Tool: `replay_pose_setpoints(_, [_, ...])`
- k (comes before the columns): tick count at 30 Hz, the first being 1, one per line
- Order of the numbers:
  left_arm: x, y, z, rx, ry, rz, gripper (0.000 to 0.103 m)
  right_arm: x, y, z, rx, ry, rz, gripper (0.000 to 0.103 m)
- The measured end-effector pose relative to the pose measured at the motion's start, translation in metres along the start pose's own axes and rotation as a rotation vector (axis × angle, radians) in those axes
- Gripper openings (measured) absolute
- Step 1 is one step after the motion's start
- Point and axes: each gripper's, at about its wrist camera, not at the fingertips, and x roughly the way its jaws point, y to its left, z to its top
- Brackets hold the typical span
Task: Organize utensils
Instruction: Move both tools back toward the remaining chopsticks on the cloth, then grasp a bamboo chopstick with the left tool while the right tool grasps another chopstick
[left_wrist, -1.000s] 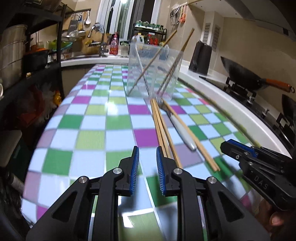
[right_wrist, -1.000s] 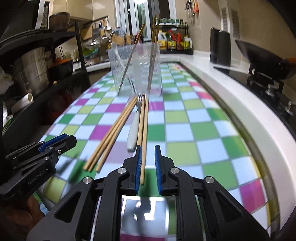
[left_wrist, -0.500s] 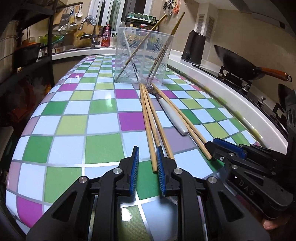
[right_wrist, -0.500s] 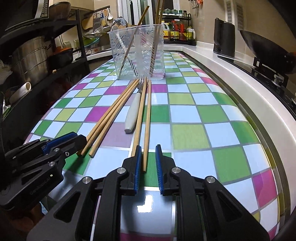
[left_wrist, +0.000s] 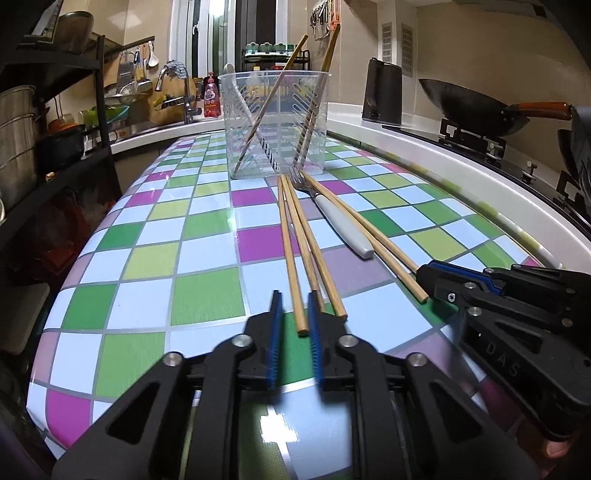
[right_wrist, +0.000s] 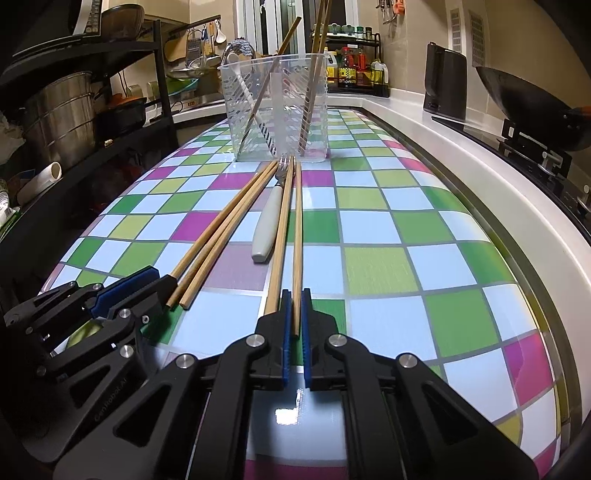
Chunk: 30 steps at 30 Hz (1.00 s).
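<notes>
Several wooden chopsticks (left_wrist: 299, 240) and a white-handled fork (left_wrist: 341, 225) lie on the checkered counter in front of a clear plastic utensil holder (left_wrist: 275, 122) that holds chopsticks and a spoon. My left gripper (left_wrist: 294, 314) is open, its pads on either side of the near end of one chopstick. My right gripper (right_wrist: 294, 306) is narrowly open around the near end of the rightmost chopstick (right_wrist: 297, 236); the pads look close to it. The fork (right_wrist: 267, 225) lies left of that chopstick. Each gripper shows in the other's view: the right (left_wrist: 461, 280), the left (right_wrist: 147, 284).
A black shelf rack (right_wrist: 92, 110) with pots stands left of the counter. A white ledge (right_wrist: 480, 166) and a stove with a wok (left_wrist: 476, 110) run along the right. A black kettle (left_wrist: 382, 92) and a sink (left_wrist: 155, 110) are at the back.
Both grippers have moved forward and lower toward the chopsticks' near ends. The right gripper's jaws have narrowed around the rightmost chopstick, and the left gripper now straddles one chopstick.
</notes>
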Motion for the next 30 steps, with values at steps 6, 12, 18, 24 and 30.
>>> replay_pose_setpoints(6, [-0.006, 0.003, -0.006, -0.007, -0.038, 0.052, 0.006, -0.004, -0.002, -0.005, 0.026, -0.028, -0.021, 0.004])
replay_pose_setpoints(12, [-0.014, 0.007, -0.013, -0.027, -0.073, 0.075, 0.006, -0.011, -0.001, -0.017, 0.036, -0.089, -0.086, 0.004])
replay_pose_setpoints(18, [-0.012, 0.009, -0.014, -0.045, -0.086, 0.077, 0.007, -0.012, -0.005, -0.019, 0.047, -0.114, -0.108, 0.006])
replay_pose_setpoints(24, [-0.010, 0.008, -0.014, -0.041, -0.096, 0.075, 0.008, -0.010, -0.005, -0.018, 0.046, -0.113, -0.108, 0.006])
replay_pose_setpoints(30, [-0.009, 0.007, -0.014, -0.030, -0.102, 0.085, 0.007, -0.009, -0.005, -0.017, 0.045, -0.111, -0.106, 0.005])
